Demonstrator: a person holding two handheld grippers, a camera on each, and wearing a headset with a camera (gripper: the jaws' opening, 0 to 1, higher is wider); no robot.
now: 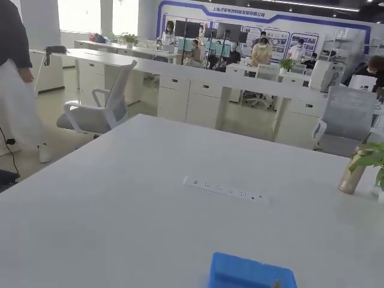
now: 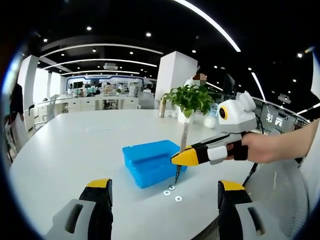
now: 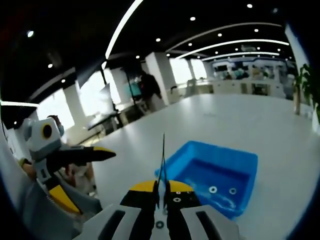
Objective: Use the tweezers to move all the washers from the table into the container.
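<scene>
A blue container (image 2: 150,162) sits on the white table (image 2: 75,150), with three small washers (image 2: 172,193) lying on the table just in front of it. My right gripper (image 2: 181,158) comes in from the right, shut on thin tweezers (image 2: 183,140) whose tip hangs just above those washers. From the right gripper view, the right gripper (image 3: 160,188) holds the tweezers (image 3: 162,160) pointing at the container (image 3: 212,172), which has two washers (image 3: 222,190) inside. My left gripper (image 2: 165,184) is open and empty, back from the container. The left gripper (image 3: 75,170) also appears at the left.
A power strip (image 1: 225,191) lies mid-table beyond the container (image 1: 252,273). A metal bottle (image 1: 351,174) and a potted plant (image 2: 190,100) stand at the table's far side. An office chair (image 1: 99,108) and a standing person (image 1: 15,78) are off the left.
</scene>
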